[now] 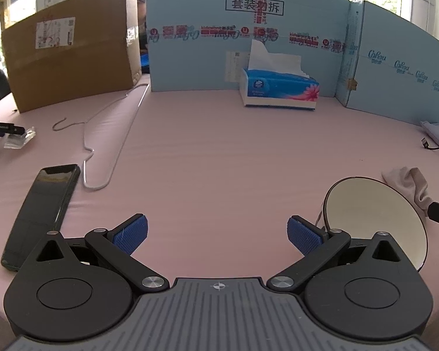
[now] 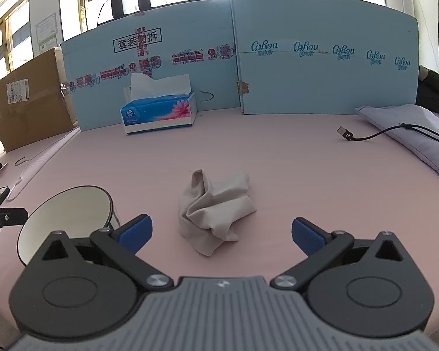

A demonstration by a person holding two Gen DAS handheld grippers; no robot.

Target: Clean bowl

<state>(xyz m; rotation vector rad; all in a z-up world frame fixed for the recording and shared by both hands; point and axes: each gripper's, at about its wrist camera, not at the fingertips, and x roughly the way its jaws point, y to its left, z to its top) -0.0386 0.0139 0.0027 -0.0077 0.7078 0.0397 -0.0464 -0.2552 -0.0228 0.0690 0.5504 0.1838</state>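
A white bowl with a dark rim (image 1: 374, 219) rests on the pink table, just right of my left gripper (image 1: 218, 235), which is open with nothing between its blue pads. The same bowl (image 2: 67, 216) sits at the lower left in the right wrist view. A crumpled beige cloth (image 2: 216, 207) lies on the table directly ahead of my right gripper (image 2: 222, 235), which is open and empty. The cloth (image 1: 409, 187) also peeks out behind the bowl in the left wrist view.
A tissue box (image 1: 279, 90) stands at the back against blue cardboard panels (image 2: 322, 58). A brown carton (image 1: 70, 58), a wire hanger (image 1: 111, 134) and a phone (image 1: 44, 210) lie to the left. A USB cable (image 2: 365, 136) and a lilac pouch (image 2: 415, 131) lie right.
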